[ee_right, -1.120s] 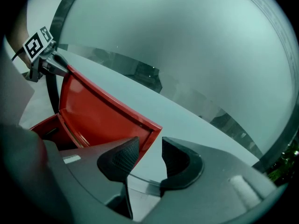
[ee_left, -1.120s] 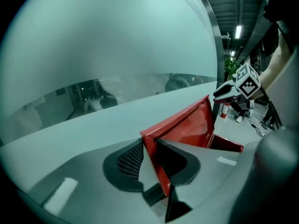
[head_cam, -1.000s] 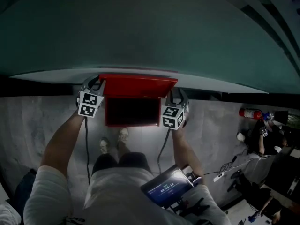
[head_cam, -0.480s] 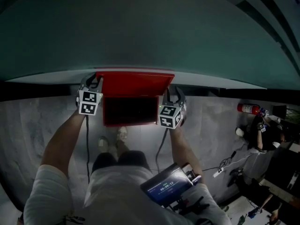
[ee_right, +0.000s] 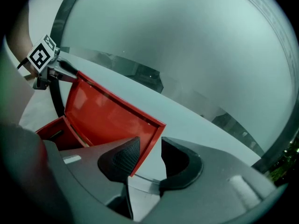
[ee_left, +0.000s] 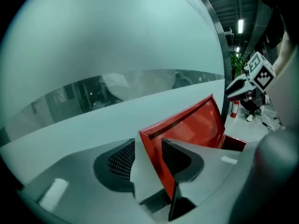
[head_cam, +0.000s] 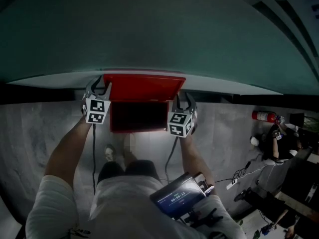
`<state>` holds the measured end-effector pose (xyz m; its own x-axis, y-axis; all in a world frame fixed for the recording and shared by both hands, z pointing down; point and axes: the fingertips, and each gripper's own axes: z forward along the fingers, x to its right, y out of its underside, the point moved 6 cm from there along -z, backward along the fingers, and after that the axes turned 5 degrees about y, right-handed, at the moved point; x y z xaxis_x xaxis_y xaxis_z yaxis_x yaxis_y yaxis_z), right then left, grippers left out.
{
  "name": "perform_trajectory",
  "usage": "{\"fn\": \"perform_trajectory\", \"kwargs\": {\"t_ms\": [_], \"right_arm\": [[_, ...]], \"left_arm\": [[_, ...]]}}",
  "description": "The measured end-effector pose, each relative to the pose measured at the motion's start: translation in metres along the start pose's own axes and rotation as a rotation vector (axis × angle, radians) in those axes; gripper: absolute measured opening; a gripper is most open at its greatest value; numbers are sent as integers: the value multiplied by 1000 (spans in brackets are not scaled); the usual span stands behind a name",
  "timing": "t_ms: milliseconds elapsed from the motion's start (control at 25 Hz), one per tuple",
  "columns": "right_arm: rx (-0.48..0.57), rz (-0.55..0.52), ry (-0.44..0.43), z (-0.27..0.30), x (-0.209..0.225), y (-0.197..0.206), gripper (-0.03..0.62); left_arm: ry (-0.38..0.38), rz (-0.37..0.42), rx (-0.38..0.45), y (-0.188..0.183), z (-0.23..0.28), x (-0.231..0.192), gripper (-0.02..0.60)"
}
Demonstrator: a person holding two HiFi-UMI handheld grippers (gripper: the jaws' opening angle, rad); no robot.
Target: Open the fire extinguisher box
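The red fire extinguisher box point(head_cam: 138, 116) stands on the floor against the pale wall, its lid point(head_cam: 143, 87) swung up. My left gripper point(head_cam: 101, 87) is at the lid's left corner. In the left gripper view the lid's edge point(ee_left: 196, 125) runs between the jaws of the left gripper point(ee_left: 148, 146), which have just been opening; a gap shows beside the mesh pad point(ee_left: 119, 160). My right gripper point(head_cam: 183, 100) is at the right corner. The right gripper view shows the lid corner point(ee_right: 103, 118) between the jaws of the right gripper point(ee_right: 149, 146), with a gap on the right.
A red fire extinguisher point(head_cam: 264, 117) lies on the floor at right, near a seated person point(head_cam: 279, 143) and cables. A tablet-like device point(head_cam: 177, 195) hangs at my waist. The wall point(head_cam: 149, 29) rises right behind the box.
The box and both grippers sit slightly higher in the head view than a second ago. Both grippers stay at the lid's corners, and the lid stays raised.
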<state>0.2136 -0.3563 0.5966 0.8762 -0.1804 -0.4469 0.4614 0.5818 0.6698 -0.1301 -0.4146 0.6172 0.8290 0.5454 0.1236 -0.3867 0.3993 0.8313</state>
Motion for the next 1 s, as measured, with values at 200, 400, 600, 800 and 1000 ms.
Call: {"fn": "perform_trajectory", "kwargs": {"t_ms": [200,400,600,800,1000], "right_arm": [[46,37,-33,-15,-4,-9,139],[105,104,-65,-38,-17,-17,84],[157,183,-96,-78,-38,-26,21],[209,238,-132,-138,-59,-36,14],[289,290,-163,-219,-82,-41,14]], "left_arm": [[-58,-25,33,-5,-29,3,155],[-63,-48,85,0,-61,21,63],[-45,-77,146,2,-102,39,3],[-21,-92,216,-2,-158,53,3],[2,-87,298,0,-234,69,3]]}}
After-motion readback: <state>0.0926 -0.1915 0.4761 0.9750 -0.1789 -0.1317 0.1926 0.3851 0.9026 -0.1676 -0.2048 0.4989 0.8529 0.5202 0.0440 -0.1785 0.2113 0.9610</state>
